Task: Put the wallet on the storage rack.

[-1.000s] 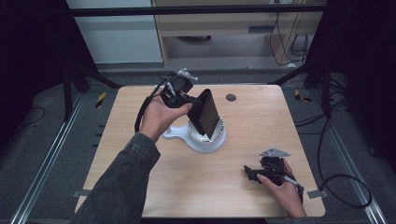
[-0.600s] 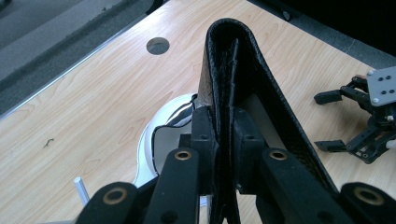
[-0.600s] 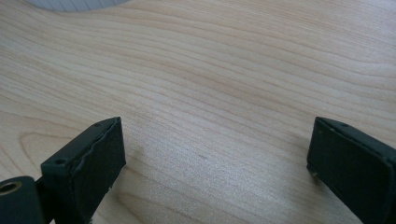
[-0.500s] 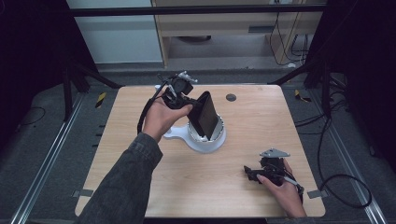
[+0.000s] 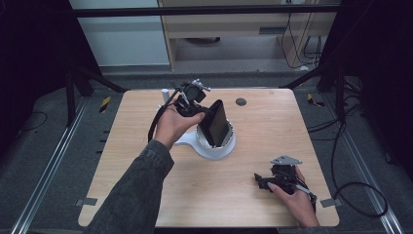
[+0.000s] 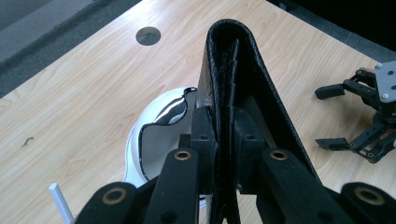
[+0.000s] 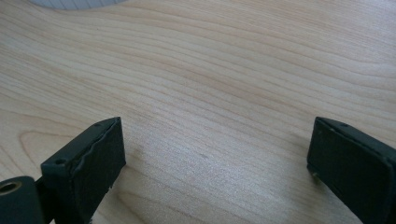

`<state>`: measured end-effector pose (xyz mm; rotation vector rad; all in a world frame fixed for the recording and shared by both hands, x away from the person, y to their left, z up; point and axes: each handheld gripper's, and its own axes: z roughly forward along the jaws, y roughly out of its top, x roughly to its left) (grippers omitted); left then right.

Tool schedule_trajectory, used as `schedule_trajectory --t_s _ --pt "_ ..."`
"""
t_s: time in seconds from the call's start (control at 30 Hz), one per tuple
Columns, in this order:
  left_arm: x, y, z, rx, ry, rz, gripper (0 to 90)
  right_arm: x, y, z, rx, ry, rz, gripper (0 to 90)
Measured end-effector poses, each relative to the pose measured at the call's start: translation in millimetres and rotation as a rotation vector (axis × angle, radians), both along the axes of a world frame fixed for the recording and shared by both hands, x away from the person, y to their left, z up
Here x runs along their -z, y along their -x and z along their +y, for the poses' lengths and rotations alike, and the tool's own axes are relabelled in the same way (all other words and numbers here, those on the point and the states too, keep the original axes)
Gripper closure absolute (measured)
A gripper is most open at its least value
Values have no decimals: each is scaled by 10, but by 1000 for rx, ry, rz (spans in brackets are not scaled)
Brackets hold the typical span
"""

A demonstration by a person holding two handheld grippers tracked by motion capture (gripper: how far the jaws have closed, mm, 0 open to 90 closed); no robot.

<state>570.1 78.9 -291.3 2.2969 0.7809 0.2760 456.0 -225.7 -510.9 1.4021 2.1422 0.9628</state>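
My left gripper (image 5: 206, 117) is shut on a folded black leather wallet (image 5: 217, 125), held upright on its edge. The wallet's lower end sits inside or just over a round white dish (image 5: 214, 152) in the middle of the wooden table; which of the two I cannot tell. In the left gripper view the pads clamp the wallet (image 6: 238, 60) at my left gripper (image 6: 224, 135), with the glossy white dish (image 6: 135, 140) below. My right gripper (image 5: 261, 180) rests low at the table's front right, open. In the right gripper view my right gripper (image 7: 215, 154) stands wide over bare wood.
A round dark hole (image 5: 240, 102) lies in the table beyond the dish. A small white stick (image 5: 165, 92) stands near the far left edge by the left hand. The right gripper (image 6: 328, 116) lies off to the wallet's right. Dark frame bars surround the table.
My left hand has come down a little with the wallet, bringing it lower onto the white dish. The right gripper has stayed put.
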Motion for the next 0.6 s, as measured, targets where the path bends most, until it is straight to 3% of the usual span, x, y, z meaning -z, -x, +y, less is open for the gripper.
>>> schedule_trajectory --t_s 0.6 --pt "73 -126 -22 -11 -12 23 803 7 6 6 -6 12 -6 44"
